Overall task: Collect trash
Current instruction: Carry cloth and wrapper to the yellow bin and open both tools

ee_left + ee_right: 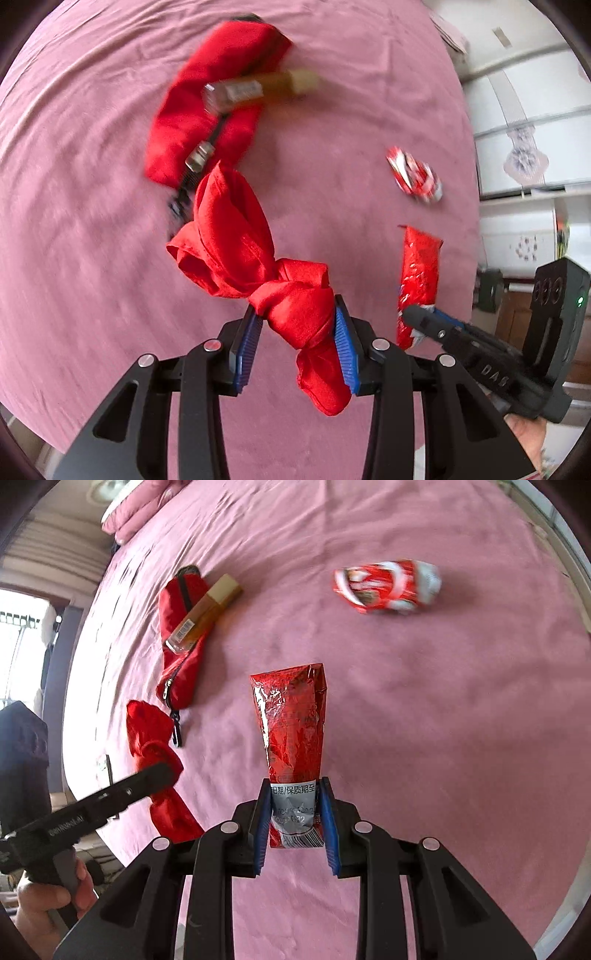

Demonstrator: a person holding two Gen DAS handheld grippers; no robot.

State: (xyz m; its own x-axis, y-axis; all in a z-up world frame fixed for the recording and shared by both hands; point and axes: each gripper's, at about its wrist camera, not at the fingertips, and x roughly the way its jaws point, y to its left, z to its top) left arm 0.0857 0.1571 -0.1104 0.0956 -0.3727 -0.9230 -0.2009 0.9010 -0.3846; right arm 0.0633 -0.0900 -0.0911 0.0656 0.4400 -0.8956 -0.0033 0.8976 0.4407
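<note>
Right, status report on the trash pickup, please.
Left gripper shut on knotted red cloth. Right gripper shut on red wrapper. Crushed can on bed. Nothing blocking.

Pink bedsheet [443,701] spreads wrinkled under me, edge to edge. Pink pillows [136,520] sit at the bed's far left corner. Bright window [22,635] glares beyond the left edge. White floral-panelled cabinets [524,147] stand past the right edge.

Red foil snack wrapper [291,731], silver end: "日期/保质期至", with blurred digits and a barcode below.
Right black hand-held gripper [412,314], body: "DAS".
Amber glass bottle [203,614], label: barcode only.
</note>
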